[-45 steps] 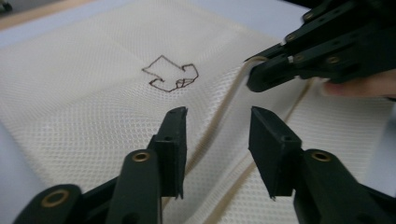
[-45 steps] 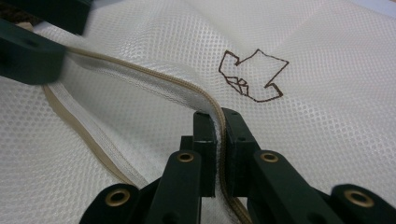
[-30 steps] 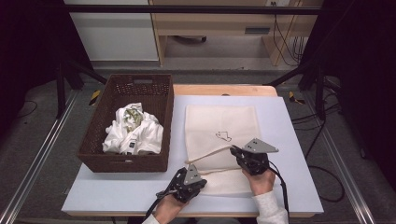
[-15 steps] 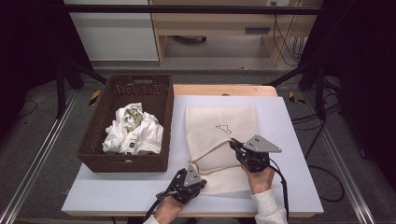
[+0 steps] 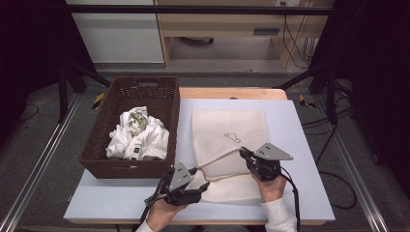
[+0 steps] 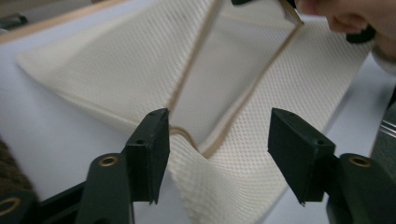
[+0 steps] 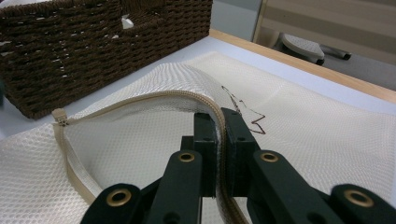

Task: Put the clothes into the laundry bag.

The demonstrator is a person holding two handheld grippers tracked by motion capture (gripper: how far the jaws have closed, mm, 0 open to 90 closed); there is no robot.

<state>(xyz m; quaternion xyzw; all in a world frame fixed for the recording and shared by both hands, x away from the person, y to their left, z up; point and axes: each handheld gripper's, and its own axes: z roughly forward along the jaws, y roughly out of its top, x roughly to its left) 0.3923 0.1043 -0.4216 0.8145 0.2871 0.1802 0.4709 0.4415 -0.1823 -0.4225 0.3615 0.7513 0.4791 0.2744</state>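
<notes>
A white table held a brown basket with bunched white clothes on the left, and a flat cream mesh bag beside it. The bag's long side ran away from the person, and its zipped mouth faced the 2 grippers at the near end. The right gripper pinched the upper zipper edge and held it up. The left gripper was nearer the mouth's corner, its jaws spread wide around that corner, touching nothing. I guessed it would close on the lower edge next.
</notes>
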